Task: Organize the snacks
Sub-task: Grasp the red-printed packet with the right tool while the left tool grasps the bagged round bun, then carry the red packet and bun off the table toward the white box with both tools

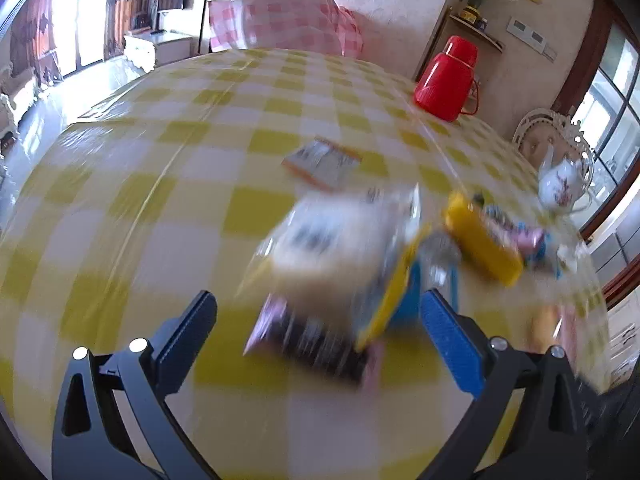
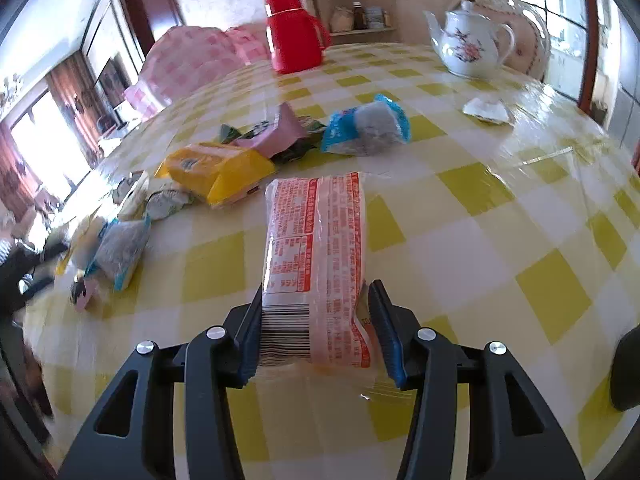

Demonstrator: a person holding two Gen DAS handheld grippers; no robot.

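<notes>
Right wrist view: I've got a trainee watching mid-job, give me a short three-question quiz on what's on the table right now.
1. True or false: the right gripper has its fingers on either side of the red-printed white packet.
2. Multiple choice: which item stands farthest back on the checked tablecloth? A) yellow packet B) red thermos C) blue packet
3. Fill in: the white vessel with a floral pattern at the upper right is a ____.

Key: 1 true; 2 B; 3 teapot
</notes>
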